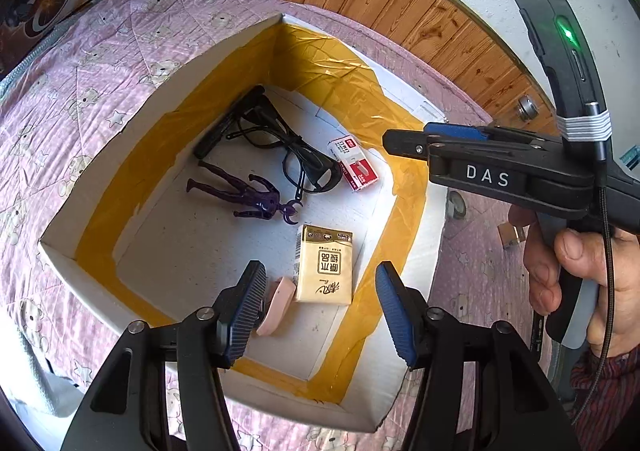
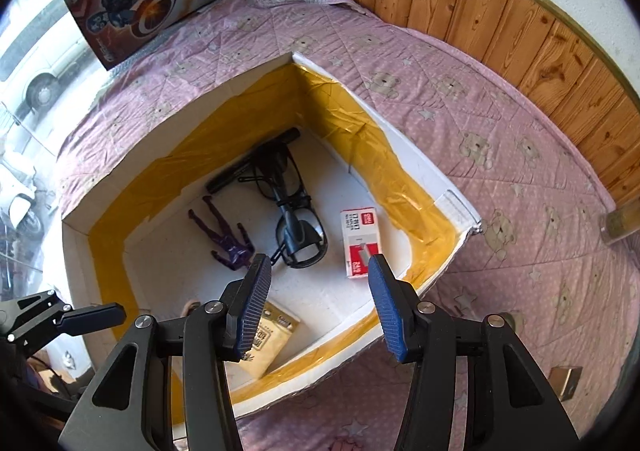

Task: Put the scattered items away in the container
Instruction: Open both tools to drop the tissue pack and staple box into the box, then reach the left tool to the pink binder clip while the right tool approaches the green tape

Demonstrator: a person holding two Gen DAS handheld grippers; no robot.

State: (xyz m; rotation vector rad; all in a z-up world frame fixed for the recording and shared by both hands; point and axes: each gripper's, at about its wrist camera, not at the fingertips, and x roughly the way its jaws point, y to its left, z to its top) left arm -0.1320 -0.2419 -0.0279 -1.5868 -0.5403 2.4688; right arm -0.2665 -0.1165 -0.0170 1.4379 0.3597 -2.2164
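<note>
Your left gripper hangs spread wide, empty, over the box. Your right gripper gapes just the same, touching nothing. Below lie the tissue pack, pink eraser, purple figure, glasses, staple box.

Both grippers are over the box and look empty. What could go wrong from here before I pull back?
1. The small metal pieces on the quilt outside the white box could be missed, leaving the tidy unfinished.
2. The left hand-held gripper, open, hangs low over the pink eraser and tissue pack; dipping may shove them.
3. The right hand-held gripper, also open, hovers near the box's wall; swinging out could snag it.
</note>
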